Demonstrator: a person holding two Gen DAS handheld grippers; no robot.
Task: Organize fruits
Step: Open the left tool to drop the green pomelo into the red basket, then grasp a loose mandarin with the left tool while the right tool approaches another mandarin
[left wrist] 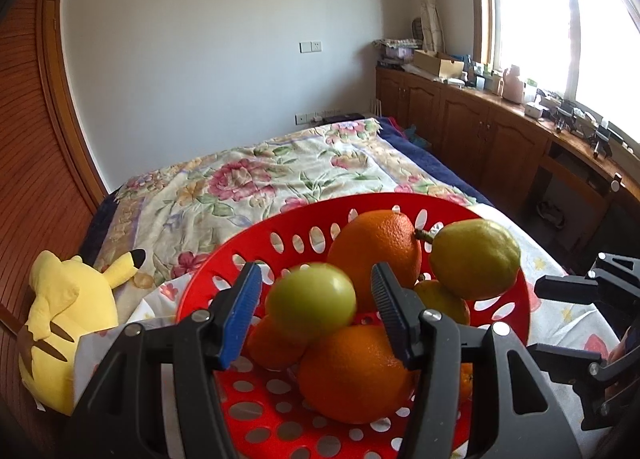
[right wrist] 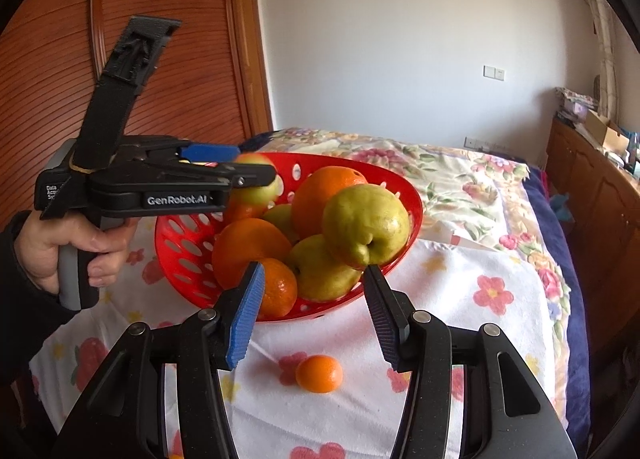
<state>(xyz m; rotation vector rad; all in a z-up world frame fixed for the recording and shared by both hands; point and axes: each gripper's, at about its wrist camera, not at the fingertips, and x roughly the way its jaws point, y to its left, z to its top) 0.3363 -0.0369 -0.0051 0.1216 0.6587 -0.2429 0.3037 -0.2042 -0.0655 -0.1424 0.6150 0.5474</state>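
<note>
Roughly, progress: I judge the job nearly finished; the red basket (right wrist: pixel 414 215) on the flowered cloth (right wrist: pixel 480 331) already holds oranges (left wrist: pixel 376 247), pears and more.
Left to do: one small tangerine (right wrist: pixel 319 373) lies loose on the cloth, in front of the basket and apart from it.
Left gripper (left wrist: pixel 316 299): its jaws stand either side of a green apple (left wrist: pixel 311 301) above the pile. I see a sliver of gap on both sides, so I cannot tell whether it is pinched or just let go.
Right gripper (right wrist: pixel 314 313): spread wide and carrying nothing, hovering near the basket's front rim, the tangerine below it.
Pear on top (right wrist: pixel 366 225): lies tilted, long axis about level, blossom end turned toward my right camera, stem (left wrist: pixel 424 236) pointing away toward the bed.
Tangerine axis: too round to call.
Bystander: a yellow plush toy (left wrist: pixel 68 323) left of the basket.
</note>
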